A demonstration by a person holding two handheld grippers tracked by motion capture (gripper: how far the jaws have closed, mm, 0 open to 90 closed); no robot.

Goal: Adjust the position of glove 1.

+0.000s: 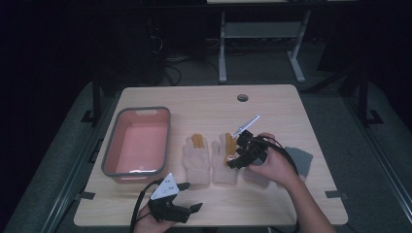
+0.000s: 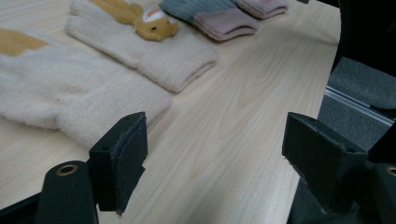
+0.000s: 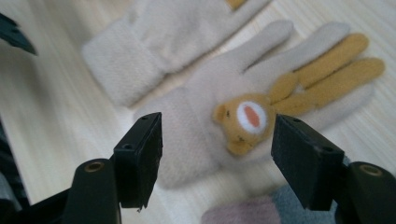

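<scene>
Two cream gloves with orange fingers lie side by side mid-table, the left glove (image 1: 196, 156) and the right glove (image 1: 222, 167). The right one carries a small orange bear face (image 3: 243, 121). My right gripper (image 1: 235, 158) hovers just over this bear glove (image 3: 196, 130), jaws wide apart on either side of the bear, pads not touching it. The other cream glove (image 3: 154, 42) lies beyond. My left gripper (image 1: 192, 196) rests open near the table's front edge with nothing between its jaws (image 2: 219, 154); the cream gloves (image 2: 60, 93) lie ahead of it.
A pink bin (image 1: 137, 141) with a grey rim stands at the left, with nothing in it. A grey and pink glove (image 1: 299, 160) lies at the right, by the person's right hand. A cable hole (image 1: 242, 97) sits near the table's far edge.
</scene>
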